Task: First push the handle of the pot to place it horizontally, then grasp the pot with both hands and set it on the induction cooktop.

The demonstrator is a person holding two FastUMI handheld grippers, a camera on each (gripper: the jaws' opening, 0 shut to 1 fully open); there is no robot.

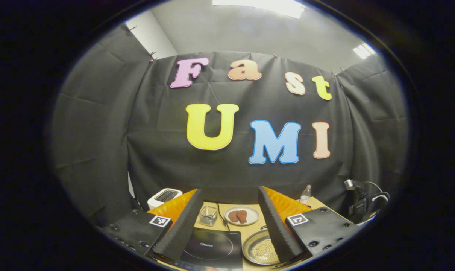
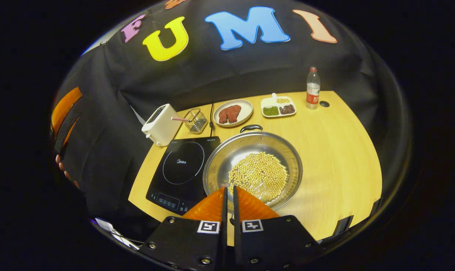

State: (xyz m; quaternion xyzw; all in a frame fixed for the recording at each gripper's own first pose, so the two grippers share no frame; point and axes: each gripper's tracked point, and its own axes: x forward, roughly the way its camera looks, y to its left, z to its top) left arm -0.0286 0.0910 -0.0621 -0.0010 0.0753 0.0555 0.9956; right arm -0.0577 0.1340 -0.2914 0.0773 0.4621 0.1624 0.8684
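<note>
We see the right gripper [image 2: 229, 194] with its 2 fingers nearly touching, gripping nothing, over the steel pot's [image 2: 253, 169] near rim. The pot sits mid-table, touching the induction cooktop [image 2: 180, 169]. The left gripper [image 1: 227, 222] gapes wide, empty.

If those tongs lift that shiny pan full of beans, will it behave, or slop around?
Probably stiff: the pan looks like metal. Its wide, shallow bowl suggests the loose beans could slide and spill if it tilts. The smooth polished rim may be slippery, so gripping its handle seems safer.

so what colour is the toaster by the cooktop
White toaster, clearest in the right gripper view.
</note>
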